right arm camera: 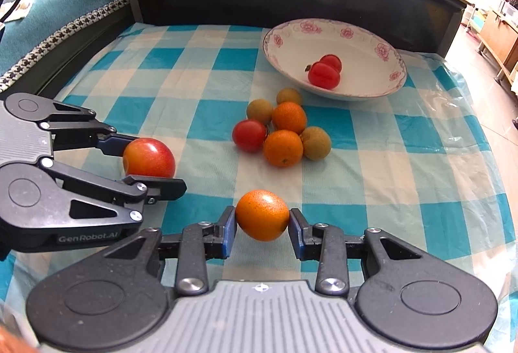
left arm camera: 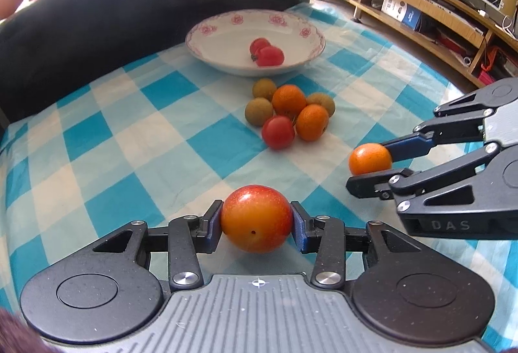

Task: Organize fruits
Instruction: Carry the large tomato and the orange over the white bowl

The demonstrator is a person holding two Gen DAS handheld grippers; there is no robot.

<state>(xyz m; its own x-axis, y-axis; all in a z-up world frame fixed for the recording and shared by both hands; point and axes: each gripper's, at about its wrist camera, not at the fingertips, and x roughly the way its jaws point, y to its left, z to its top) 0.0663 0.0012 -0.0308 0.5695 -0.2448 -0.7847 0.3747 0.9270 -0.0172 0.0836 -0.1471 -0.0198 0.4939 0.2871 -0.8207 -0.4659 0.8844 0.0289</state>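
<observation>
Left gripper: jaws part-closed, both blue pads pressed on a red-orange tomato, lower centre of left wrist view. In right wrist view the same gripper comes in from the left edge, tomato between its fingers.
Right gripper: jaws part-closed, narrower than the left, pads touching both sides of a small orange, lower centre of right wrist view. In left wrist view it enters from the right edge, orange clamped at the tips.
Lift: cannot tell if either fruit is clear of the cloth.
Bowl: white, pink flower rim, upper centre of left wrist view; holds two red tomatoes touching each other.
Pile: loose on the cloth just below the bowl, middle of frame; two oranges, one red tomato, three brownish-green round fruits, all bunched and touching.
Cloth: blue and white check, covers the table.
Headboard-like dark panel: behind the bowl, upper left.
Shelf: wooden, upper right of left wrist view.
</observation>
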